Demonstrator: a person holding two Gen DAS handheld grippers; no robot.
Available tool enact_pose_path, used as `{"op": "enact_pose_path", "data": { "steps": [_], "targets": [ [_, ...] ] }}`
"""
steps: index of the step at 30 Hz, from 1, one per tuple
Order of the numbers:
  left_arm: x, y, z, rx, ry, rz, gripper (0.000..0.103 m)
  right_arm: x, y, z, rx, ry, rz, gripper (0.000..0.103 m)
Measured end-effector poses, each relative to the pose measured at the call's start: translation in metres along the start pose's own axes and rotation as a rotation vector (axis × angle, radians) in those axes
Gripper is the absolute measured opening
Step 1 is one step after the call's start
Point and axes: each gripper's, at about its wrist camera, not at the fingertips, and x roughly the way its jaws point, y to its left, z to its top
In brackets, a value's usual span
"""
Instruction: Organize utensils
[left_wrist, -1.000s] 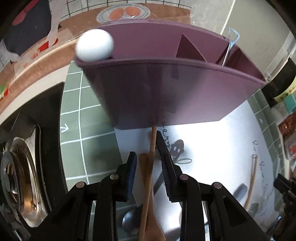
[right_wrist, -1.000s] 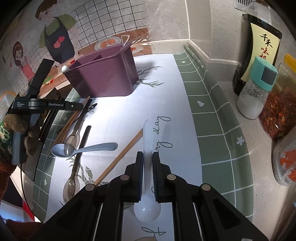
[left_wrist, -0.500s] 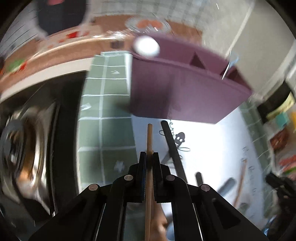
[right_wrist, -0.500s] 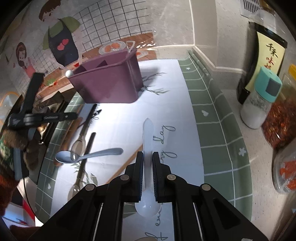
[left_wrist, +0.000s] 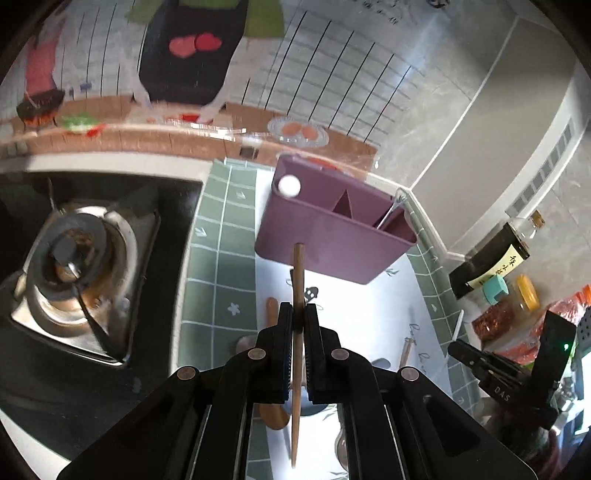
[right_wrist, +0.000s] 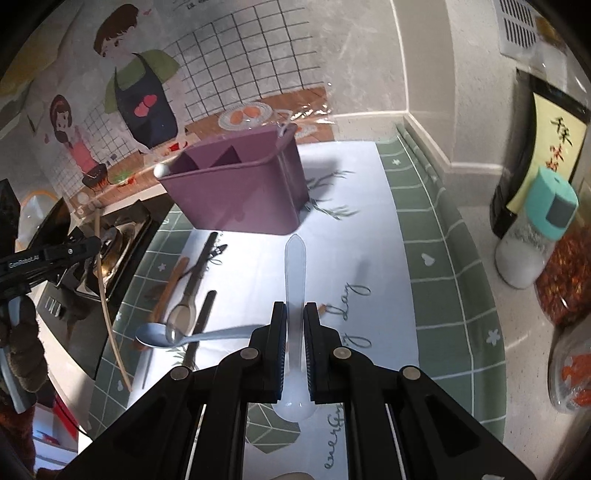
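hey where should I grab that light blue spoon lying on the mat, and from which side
Take the light blue spoon by its handle, near the middle, coming down from above. The handle lies flat on the mat and largely clear, while its bowl sits under a metal spoon, so gripping there would likely disturb that one. Both tongs are full now: the left holds a chopstick, the right a white spoon.

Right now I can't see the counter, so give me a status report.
Left hand-held gripper shut on wooden chopstick. Right hand-held gripper shut on white spoon. Purple organizer ahead, path clear.
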Motion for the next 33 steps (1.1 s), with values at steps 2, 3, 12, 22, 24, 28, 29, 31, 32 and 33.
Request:
{"op": "enact_pose_path", "data": {
  "steps": [2,3,12,22,24,28,29,31,32,33],
  "targets": [
    [-0.01,-0.004,0.001,0.001,-0.027,-0.005,0.005,-0.001,0.004,0.003,-0.014,-0.008,0.004,0.009],
    [-0.015,-0.006,0.003,0.002,-0.044,-0.008,0.005,-0.004,0.007,0.006,-0.023,-0.02,0.003,0.009],
    [-0.126,-0.062,0.083,0.132,-0.402,-0.1,0.005,-0.121,0.061,0.129,-0.173,-0.443,0.079,0.009],
    [-0.122,-0.079,0.154,0.173,-0.523,-0.111,0.005,-0.091,0.086,0.191,-0.196,-0.524,0.056,0.009],
    [-0.099,-0.073,0.159,0.151,-0.495,-0.12,0.005,-0.069,0.081,0.19,-0.179,-0.493,0.043,0.009],
    [-0.052,-0.06,0.163,0.115,-0.419,-0.132,0.005,-0.033,0.071,0.187,-0.161,-0.446,0.037,0.009],
    [-0.039,-0.057,0.164,0.113,-0.397,-0.13,0.005,-0.021,0.067,0.186,-0.149,-0.427,0.04,0.009],
    [-0.018,-0.052,0.162,0.11,-0.374,-0.119,0.005,-0.004,0.062,0.185,-0.137,-0.395,0.041,0.009],
    [-0.006,-0.048,0.162,0.104,-0.361,-0.108,0.005,0.006,0.059,0.184,-0.132,-0.378,0.039,0.009],
    [0.002,-0.045,0.162,0.093,-0.35,-0.105,0.005,0.017,0.056,0.183,-0.122,-0.362,0.03,0.009]
  ]
}}
